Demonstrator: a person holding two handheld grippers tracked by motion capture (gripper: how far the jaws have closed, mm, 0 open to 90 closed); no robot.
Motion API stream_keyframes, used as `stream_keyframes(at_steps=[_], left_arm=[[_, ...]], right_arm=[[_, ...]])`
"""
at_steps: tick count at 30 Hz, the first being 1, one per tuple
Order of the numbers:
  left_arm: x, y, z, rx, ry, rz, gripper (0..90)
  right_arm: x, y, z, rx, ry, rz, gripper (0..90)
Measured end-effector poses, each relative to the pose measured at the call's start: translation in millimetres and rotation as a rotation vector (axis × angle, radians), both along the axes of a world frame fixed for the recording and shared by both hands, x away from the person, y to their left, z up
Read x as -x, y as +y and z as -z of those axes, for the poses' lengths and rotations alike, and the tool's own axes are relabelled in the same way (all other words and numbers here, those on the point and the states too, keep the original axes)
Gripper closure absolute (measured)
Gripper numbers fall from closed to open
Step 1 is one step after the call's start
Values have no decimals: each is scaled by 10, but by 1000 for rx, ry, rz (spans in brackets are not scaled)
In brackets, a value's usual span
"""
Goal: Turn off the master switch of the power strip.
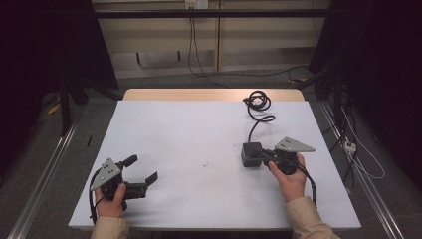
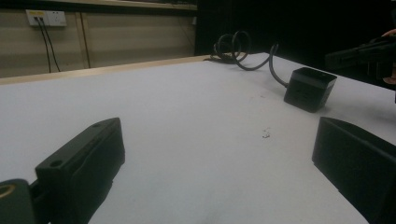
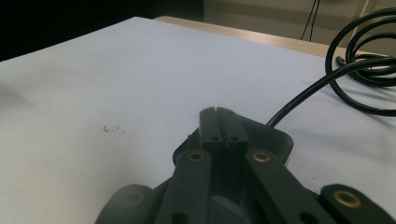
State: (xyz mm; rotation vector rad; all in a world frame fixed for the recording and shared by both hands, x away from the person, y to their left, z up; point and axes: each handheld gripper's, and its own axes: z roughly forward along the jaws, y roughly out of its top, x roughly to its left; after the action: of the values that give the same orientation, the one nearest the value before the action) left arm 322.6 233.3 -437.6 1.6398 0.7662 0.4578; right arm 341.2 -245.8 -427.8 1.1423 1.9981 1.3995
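We see the black adapter block (image 1: 251, 155) on the white table (image 1: 189, 144), and take it as our landmark. Our right gripper (image 1: 262, 155) sits just beside the block on its right, its jaws pressed together with their tips over the block's top; we cannot tell whether they touch it. The block's cable (image 1: 259, 107) runs away to a coil beyond it. Our left gripper (image 1: 142, 169) rests well to the block's left, jaws spread with nothing between them.
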Motion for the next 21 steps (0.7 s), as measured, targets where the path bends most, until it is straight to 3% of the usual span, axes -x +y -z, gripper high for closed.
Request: stream_keyframes(at_steps=[21], left_arm=[[-1, 3, 2, 1, 1, -2, 21]], right_arm=[[-46, 1, 63, 30, 23, 13, 900]])
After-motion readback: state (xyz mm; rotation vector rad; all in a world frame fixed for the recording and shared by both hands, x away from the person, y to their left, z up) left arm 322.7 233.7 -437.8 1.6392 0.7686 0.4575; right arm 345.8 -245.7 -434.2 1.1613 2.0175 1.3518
